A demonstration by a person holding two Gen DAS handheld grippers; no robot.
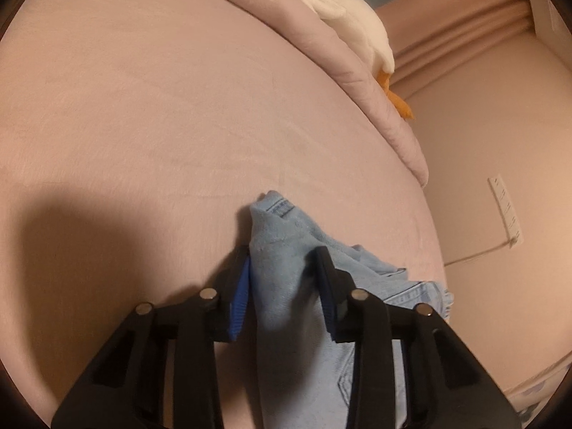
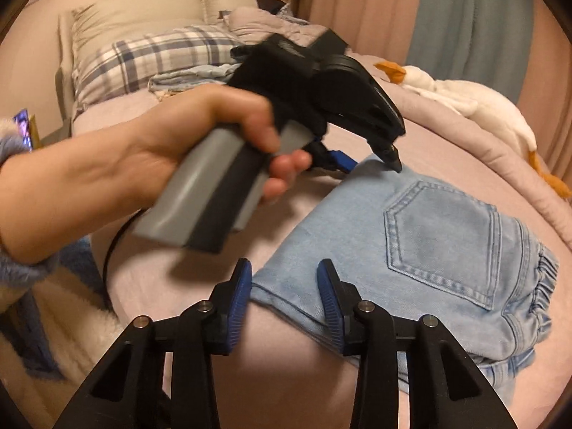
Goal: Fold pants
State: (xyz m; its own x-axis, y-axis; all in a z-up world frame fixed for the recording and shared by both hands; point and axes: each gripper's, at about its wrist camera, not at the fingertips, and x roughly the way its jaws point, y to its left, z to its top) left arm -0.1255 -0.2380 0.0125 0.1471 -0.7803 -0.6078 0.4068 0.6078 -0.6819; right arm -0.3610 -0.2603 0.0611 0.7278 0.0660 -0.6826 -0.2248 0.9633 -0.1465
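**Both claws at the edge of the denim**

The left gripper (image 1: pixel 282 286), black with blue ribbed pads, has a bunched fold of the light blue denim pants (image 2: pixel 429 236) pinched between its fingers, the cloth rising past the tips. The pants lie on the pale pink bed sheet (image 1: pixel 143 107), back pocket up. In the right wrist view a bare left hand (image 2: pixel 200 136) wraps the grey handle, wrist bent, tilting that gripper down onto the far edge (motion-blurred). The right gripper (image 2: pixel 284 286) stands parted, straddling the near hem without closing on it. A white plush goose (image 2: pixel 482 107) rests on the pink quilt (image 1: pixel 375 89) beyond.
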